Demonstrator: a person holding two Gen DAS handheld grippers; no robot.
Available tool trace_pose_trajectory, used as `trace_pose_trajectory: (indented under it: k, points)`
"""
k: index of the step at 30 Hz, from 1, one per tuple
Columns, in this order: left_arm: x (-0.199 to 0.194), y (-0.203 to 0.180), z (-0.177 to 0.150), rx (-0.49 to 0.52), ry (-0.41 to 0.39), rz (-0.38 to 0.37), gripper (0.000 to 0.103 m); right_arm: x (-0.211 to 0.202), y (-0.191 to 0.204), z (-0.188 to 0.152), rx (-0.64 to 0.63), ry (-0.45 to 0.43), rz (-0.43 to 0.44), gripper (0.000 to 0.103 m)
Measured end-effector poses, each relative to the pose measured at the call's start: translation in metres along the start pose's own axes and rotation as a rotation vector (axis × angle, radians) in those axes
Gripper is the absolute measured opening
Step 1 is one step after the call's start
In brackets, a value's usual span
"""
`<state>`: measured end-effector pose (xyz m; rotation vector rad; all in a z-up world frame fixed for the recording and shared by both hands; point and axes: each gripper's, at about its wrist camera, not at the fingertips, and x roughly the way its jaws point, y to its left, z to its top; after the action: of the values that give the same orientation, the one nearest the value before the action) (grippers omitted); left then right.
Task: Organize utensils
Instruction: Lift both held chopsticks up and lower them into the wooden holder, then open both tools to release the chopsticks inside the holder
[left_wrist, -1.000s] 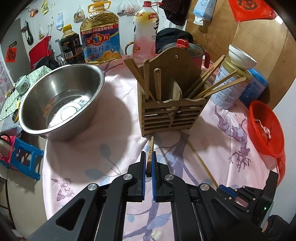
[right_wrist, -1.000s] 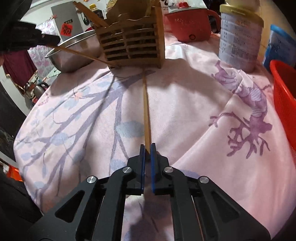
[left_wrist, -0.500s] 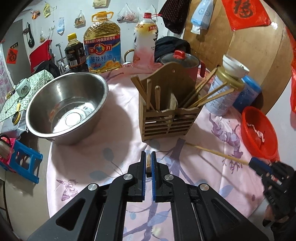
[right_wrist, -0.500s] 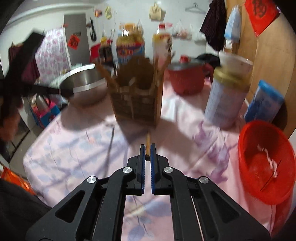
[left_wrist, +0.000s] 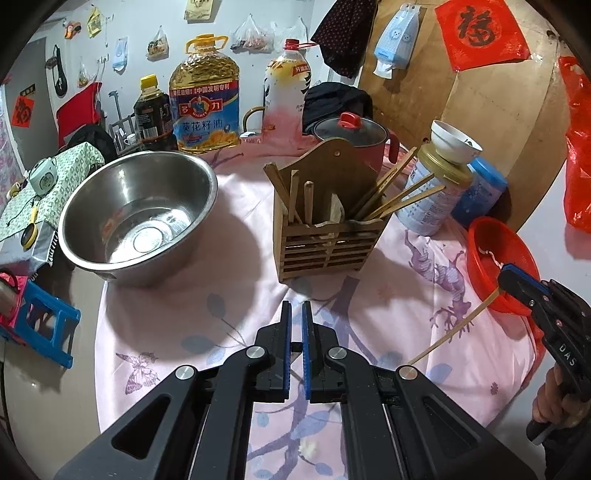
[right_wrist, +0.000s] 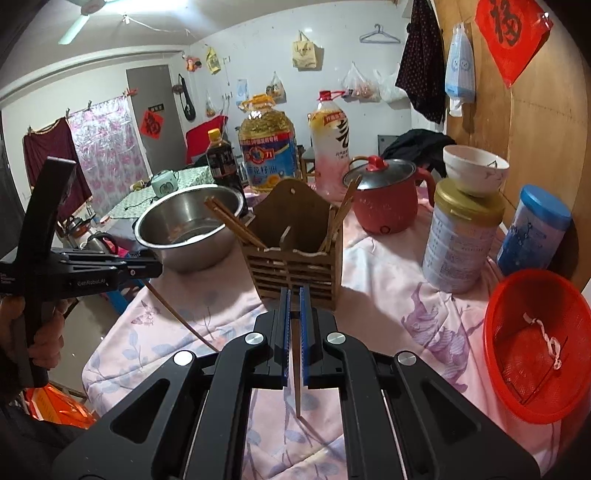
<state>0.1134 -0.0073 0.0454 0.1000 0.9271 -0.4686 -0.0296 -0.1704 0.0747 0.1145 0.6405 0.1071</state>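
Left wrist view: the left gripper (left_wrist: 294, 314) hangs over the pink cloth (left_wrist: 177, 314), in front of the wooden holder (left_wrist: 328, 229). Its blue pads stand close together; whether they clamp anything cannot be told here. In the right wrist view a dark chopstick (right_wrist: 177, 314) slants down from it to the cloth, and the body reads "GenRobot.AI".

The right gripper (right_wrist: 294, 299) is closed on a thin chopstick (right_wrist: 296, 376) that points down between its pads. In the left wrist view this chopstick (left_wrist: 452, 332) hangs tilted from the gripper's tip, and the body shows the letters "DAS".

The holder stands upright mid-table with two front compartments. Several chopsticks lean out of each: darker ones (left_wrist: 291, 192) on the left, paler ones (left_wrist: 399, 192) fanning right.

A steel bowl (left_wrist: 140, 214) sits left of the holder. Behind it stand a dark sauce bottle (left_wrist: 151, 110), an oil jug (left_wrist: 205, 99) whose blue label has Chinese writing including "葵花籽油" and "MIGHTY", and a pink-white bottle (left_wrist: 286, 96). A red pot (left_wrist: 351, 133) with a glass lid stands behind the holder. To the right, a white bowl (left_wrist: 454, 142) rests on a gold-lidded tin (left_wrist: 432, 199), beside a blue tub (left_wrist: 480, 192). A red basket (left_wrist: 498, 258) lies at the right edge. A red "福" paper (left_wrist: 480, 33) hangs on the wooden board.
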Motion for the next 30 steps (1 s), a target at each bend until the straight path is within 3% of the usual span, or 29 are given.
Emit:
trace_pose_trajectory:
  k: [8, 14, 19, 30]
  points:
    - [-0.002, 0.001, 0.001, -0.018, -0.001, -0.010, 0.006, -0.002, 0.000, 0.000, 0.010, 0.000, 0.011, 0.006]
    - [-0.016, -0.005, 0.020, -0.004, -0.032, -0.031, 0.006, -0.007, -0.004, 0.009, 0.017, -0.034, 0.006, 0.006]
    - [-0.035, -0.012, 0.049, 0.004, -0.054, -0.087, 0.006, -0.016, -0.004, 0.044, 0.002, -0.106, 0.033, 0.006]
    - [-0.081, -0.045, 0.137, 0.081, -0.251, -0.104, 0.005, -0.028, 0.004, 0.143, -0.033, -0.329, 0.073, 0.006]
